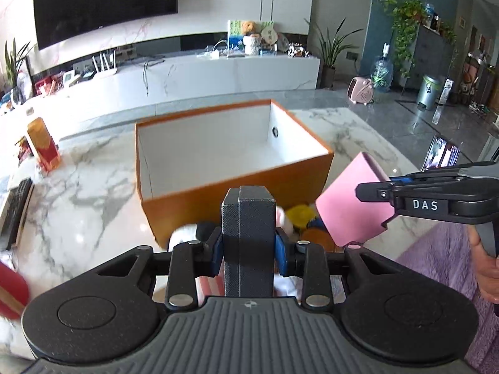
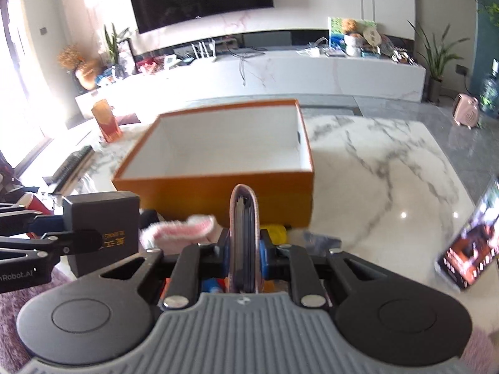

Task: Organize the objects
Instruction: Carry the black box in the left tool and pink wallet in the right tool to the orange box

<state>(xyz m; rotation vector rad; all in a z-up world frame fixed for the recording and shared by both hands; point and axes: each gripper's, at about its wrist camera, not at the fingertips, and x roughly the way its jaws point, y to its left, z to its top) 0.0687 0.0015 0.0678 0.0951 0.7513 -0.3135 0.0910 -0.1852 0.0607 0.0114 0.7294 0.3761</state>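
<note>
Left wrist view: left gripper (image 1: 248, 243) clamps a dark grey box (image 1: 248, 218) upright, above the marble table (image 1: 78, 187) and just before the orange box (image 1: 237, 184), whose white inside shows nothing. Right gripper (image 2: 244, 249) pinches a pink wallet (image 2: 244, 237) edge-on; its dark inner layers are hard to read. Small items behind both grippers, one yellow (image 1: 301, 215) and one pink-white (image 2: 181, 229), are blurred and mostly hidden. A phone (image 2: 471, 249) at the right edge is cut off.

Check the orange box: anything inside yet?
Empty as far as visible: the orange box shows only bare white walls and floor; its near inside corner is hidden.
</note>
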